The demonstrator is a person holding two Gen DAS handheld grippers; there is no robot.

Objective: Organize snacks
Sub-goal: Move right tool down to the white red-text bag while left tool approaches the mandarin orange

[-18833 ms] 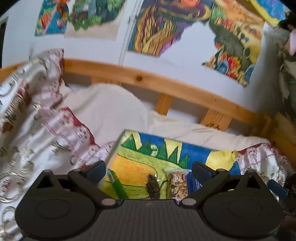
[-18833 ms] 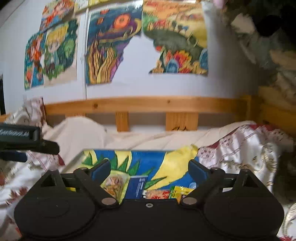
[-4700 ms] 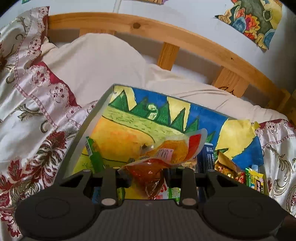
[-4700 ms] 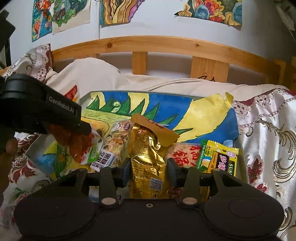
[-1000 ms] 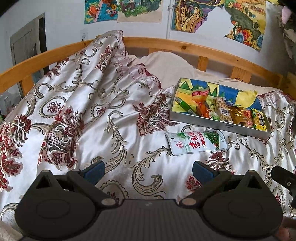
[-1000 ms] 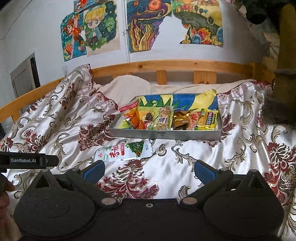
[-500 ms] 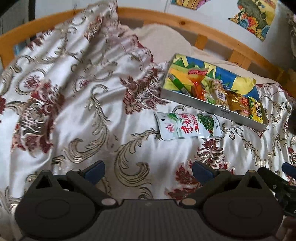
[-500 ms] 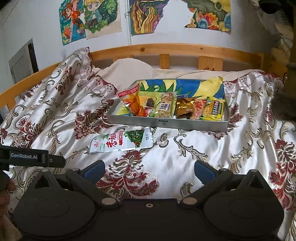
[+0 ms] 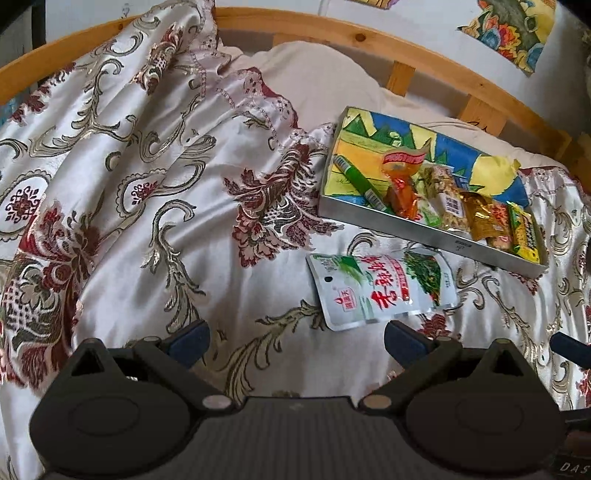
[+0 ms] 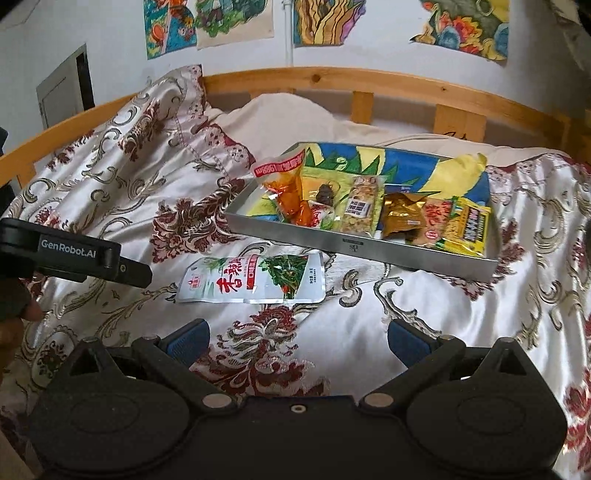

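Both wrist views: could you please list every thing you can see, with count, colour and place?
Tray: one, grey metal with a colourful painted lining, on the bedspread.
Snack packets in the tray: about seven, red-orange, green, gold and yellow among them, in a row along the near wall.
White snack pouch: one, white with green and red print, flat on the bedspread in front of the tray.
Bedspread: one, cream satin with dark red flowers.
Bed frame: one, light wood, behind.
Drawings: several, colourful, on the white wall.
Left gripper: black, blue pads, open, empty.
Right gripper: black, blue pads, open, empty.
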